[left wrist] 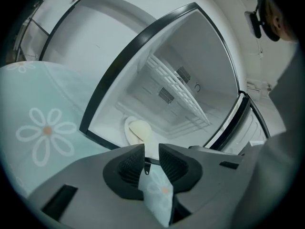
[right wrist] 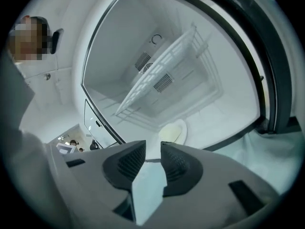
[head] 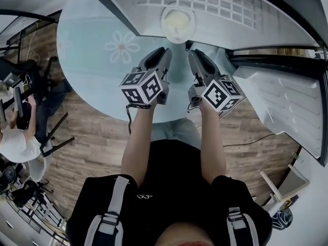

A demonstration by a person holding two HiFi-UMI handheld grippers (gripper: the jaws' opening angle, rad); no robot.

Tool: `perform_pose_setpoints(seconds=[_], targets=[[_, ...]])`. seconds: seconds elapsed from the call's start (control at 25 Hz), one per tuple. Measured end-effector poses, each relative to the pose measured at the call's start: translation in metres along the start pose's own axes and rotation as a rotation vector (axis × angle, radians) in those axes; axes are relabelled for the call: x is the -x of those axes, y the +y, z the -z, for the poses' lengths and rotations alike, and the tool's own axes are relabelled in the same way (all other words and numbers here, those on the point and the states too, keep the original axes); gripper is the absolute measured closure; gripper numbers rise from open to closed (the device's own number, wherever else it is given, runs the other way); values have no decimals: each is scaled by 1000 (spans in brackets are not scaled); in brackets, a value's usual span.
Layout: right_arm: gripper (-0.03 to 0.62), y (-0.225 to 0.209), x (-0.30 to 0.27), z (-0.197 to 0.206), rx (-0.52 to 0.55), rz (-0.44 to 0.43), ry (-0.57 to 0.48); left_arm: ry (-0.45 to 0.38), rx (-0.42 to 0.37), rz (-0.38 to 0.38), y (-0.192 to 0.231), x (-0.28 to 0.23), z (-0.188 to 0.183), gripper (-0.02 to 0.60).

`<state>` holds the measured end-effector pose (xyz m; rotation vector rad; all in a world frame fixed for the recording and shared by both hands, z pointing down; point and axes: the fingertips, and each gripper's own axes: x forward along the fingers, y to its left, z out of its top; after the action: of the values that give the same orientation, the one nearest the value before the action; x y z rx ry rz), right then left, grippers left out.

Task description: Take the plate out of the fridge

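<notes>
The plate [head: 177, 22], with something pale on it, is seen lying on the floor of the open fridge [head: 225, 4], just beyond the far edge of the flowered table [head: 92, 55]. It is therefore judged not to be out, and grasping and withdrawing are left. The left gripper [head: 163, 51] and right gripper [head: 193, 53] are held side by side near the opening, each with jaws slightly apart and nothing between them.

The floor [head: 97, 142] is brown wood planks; a big round table [head: 87, 70] stands on it, far and left; its cloth is pale blue with a white flower [head: 122, 47]; black chair legs [head: 55, 132] and a seated person [head: 18, 137] are at the left.
</notes>
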<state>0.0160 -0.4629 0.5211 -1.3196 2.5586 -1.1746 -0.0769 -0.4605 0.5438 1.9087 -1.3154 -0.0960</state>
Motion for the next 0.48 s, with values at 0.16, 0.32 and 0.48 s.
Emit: perform_pose_setpoints(seconds=[0.16, 0.32, 0.48], targets=[[493, -5, -11, 9, -35, 19, 22, 12, 28, 1, 8, -6, 0, 479], [493, -20, -33, 9, 20, 53, 23, 16, 39, -19, 29, -24, -6, 479], [493, -34, -43, -3, 93, 107, 23, 7, 39, -46, 42, -34, -16, 479]])
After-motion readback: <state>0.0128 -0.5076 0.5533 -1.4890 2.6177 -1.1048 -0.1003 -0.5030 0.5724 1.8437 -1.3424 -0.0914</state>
